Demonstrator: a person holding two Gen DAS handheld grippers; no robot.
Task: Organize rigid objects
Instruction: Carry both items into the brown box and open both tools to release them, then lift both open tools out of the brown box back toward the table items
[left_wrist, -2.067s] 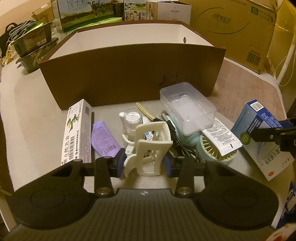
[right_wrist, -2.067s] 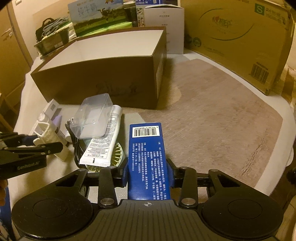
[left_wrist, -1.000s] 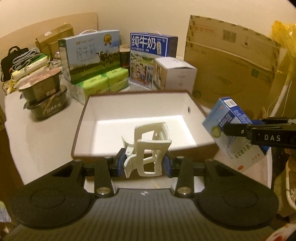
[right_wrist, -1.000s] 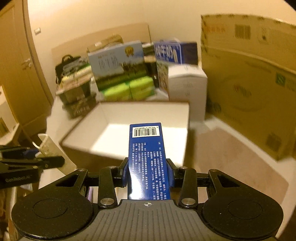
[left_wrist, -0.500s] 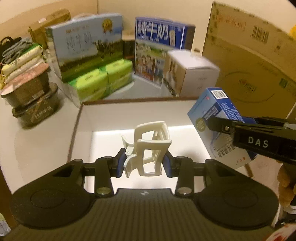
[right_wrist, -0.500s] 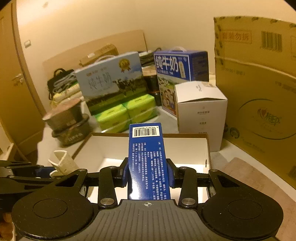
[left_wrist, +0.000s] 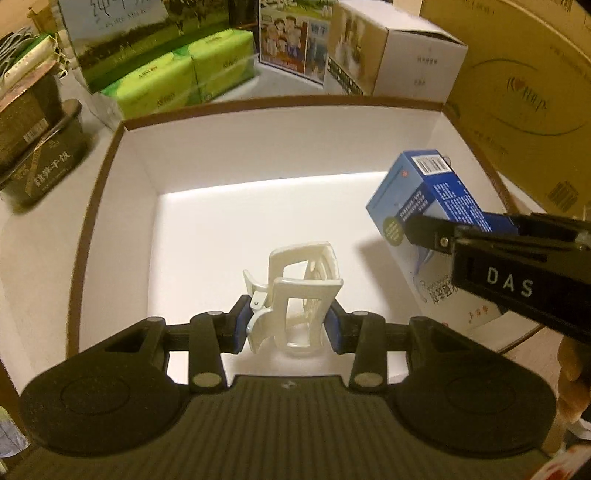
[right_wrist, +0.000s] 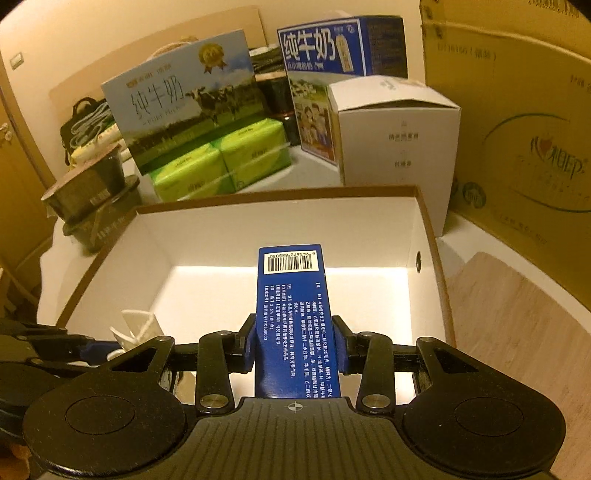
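White clip holder: I have this white plastic clip holder (left_wrist: 295, 291) pinched between the pads of my left tongs (left_wrist: 286, 325), hanging over the near half of the box floor, not touching it.
Blue carton: my right tongs (right_wrist: 293, 349) are clenched on the blue carton (right_wrist: 291, 314) by its long sides, barcode end forward, poised over the right half of the box; in the left view it tilts just inside the right wall.
Storage box: the brown box with white lining (left_wrist: 280, 107) lies open under both loads, and the floor I can see is bare.
Step in hand: lowering both pieces in, as I judge it.
Doing it well: I should sink each until it meets the floor before letting go, keep the carton off the right wall, and set the two well apart so my tongs do not knock together.
Surroundings: milk cartons (right_wrist: 184, 99), green packs (left_wrist: 177, 77) and a white box (right_wrist: 395, 133) stand on the worktop behind.
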